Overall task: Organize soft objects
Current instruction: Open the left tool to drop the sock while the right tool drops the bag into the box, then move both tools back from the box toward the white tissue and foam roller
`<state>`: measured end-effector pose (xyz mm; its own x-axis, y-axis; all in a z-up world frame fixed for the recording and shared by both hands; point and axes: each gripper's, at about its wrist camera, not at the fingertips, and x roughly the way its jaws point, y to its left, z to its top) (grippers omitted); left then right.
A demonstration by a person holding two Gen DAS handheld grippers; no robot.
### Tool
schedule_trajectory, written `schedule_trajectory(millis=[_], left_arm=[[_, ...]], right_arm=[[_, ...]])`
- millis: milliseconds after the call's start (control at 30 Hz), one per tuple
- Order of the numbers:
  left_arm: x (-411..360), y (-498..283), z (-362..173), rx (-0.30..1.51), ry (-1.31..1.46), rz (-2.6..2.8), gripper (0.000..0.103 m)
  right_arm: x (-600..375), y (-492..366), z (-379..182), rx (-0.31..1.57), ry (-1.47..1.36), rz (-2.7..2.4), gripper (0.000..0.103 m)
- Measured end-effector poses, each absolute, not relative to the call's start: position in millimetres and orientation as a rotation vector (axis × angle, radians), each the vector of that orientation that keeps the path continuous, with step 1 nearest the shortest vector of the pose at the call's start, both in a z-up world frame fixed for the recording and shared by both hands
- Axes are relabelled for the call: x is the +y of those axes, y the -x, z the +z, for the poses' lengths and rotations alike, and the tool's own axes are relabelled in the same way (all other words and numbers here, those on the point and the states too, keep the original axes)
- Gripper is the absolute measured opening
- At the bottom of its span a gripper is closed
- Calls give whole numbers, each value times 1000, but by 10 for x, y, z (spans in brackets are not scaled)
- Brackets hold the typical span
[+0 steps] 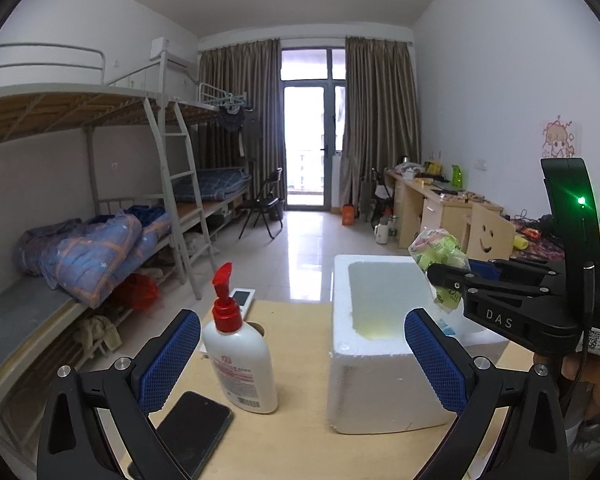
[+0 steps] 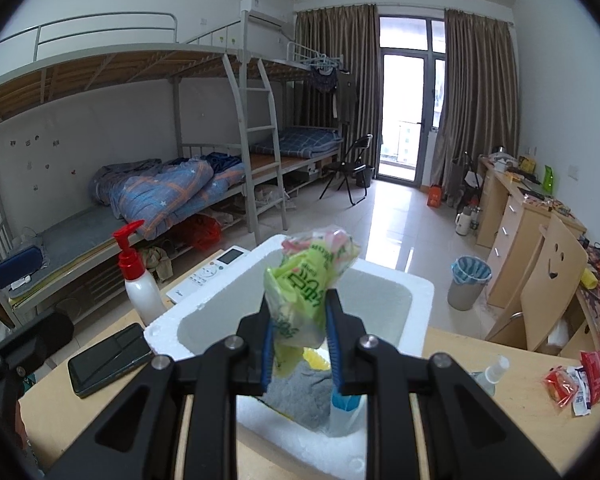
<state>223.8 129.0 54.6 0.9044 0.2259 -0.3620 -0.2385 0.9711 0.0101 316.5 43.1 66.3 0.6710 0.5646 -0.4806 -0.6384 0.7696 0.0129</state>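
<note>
My right gripper (image 2: 299, 312) is shut on a soft green and yellow plastic packet (image 2: 308, 276) and holds it upright over the open white foam box (image 2: 416, 300). In the box lie a grey cloth (image 2: 300, 392), a blue and white pack (image 2: 346, 408) and something yellow (image 2: 316, 356). In the left wrist view the same packet (image 1: 440, 256) hangs in the right gripper (image 1: 444, 276) above the far right rim of the foam box (image 1: 340, 344). My left gripper (image 1: 300, 320) is open, with nothing between its blue pads, low over the wooden table (image 1: 300, 452) in front of the box.
A lotion bottle with a red pump (image 1: 240, 360) and a black phone (image 1: 192, 428) sit left of the box, a white remote (image 2: 216, 274) behind them. A small spray bottle (image 2: 492, 372) and red snack packets (image 2: 576, 380) lie to the right. Beyond the table stand a bin (image 2: 470, 280) and bunk beds.
</note>
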Motion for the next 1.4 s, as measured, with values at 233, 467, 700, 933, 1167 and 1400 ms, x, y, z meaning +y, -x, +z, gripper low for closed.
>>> schedule_trajectory(millis=[233,467,700,933,1167,1400], left_arm=[[1335,-2201,522,374,43,244,102],[1358,-2156,496,379,58,236,102],[1350,-2069,488,380,62,234,102],[1274,-1873,541,363,55,218,102],[1133,-1645,622,376,49,188,102],[995,-1395,531,416,50,163,102]], right_arm=[[490,-3193,634,499,185,684,54],[462,-3102,670,465,193,667,94],[334,-2957,784,444,183,651,96],[128,-2611,991,413,178,619,100],[-123,-2220,1085,422,147,601,102],[-287,-1791,961,447,160,561,102]])
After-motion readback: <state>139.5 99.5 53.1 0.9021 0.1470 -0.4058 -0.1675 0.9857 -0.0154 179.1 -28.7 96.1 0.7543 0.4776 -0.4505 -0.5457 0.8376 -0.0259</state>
